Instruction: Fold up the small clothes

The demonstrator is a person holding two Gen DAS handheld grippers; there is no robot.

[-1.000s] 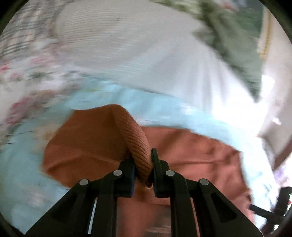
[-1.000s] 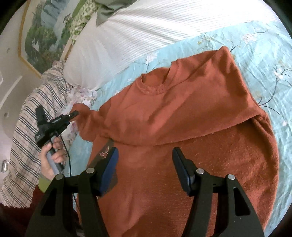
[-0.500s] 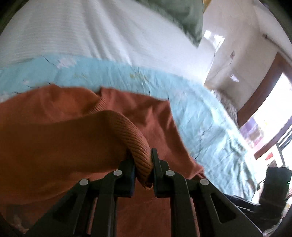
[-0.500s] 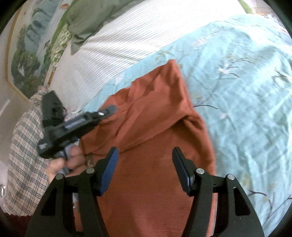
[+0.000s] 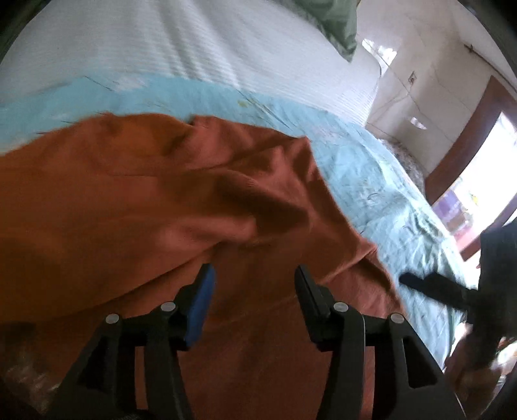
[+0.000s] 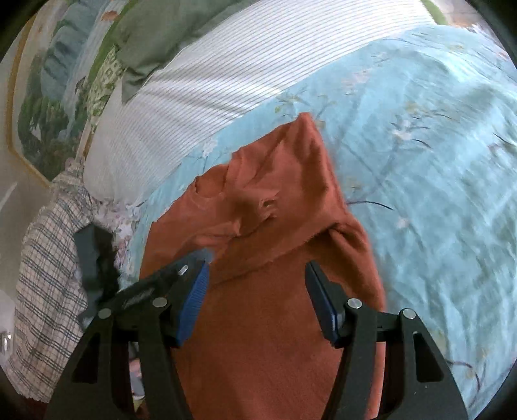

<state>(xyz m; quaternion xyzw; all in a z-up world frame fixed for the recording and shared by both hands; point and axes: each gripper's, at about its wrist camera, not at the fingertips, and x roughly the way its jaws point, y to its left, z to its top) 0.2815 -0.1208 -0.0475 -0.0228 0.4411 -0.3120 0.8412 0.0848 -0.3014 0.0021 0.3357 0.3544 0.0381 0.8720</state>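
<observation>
The rust-orange sweater point(image 6: 274, 290) lies on the light blue floral bedspread point(image 6: 420, 161), its upper part folded down over the body so that a rumpled flap with the neckline sits across the middle and one corner points up toward the white striped pillow point(image 6: 226, 74). The left gripper point(image 5: 253, 284) hangs just over the cloth with its jaws spread wide and nothing between them. The right gripper point(image 6: 257, 284) is likewise over the lower part of the sweater, jaws apart and empty. To the left of the sweater in the right wrist view lie a plaid cloth point(image 6: 48, 274) and, behind the pillow, a green cushion point(image 6: 168, 29) and a landscape painting point(image 6: 48, 97).
</observation>
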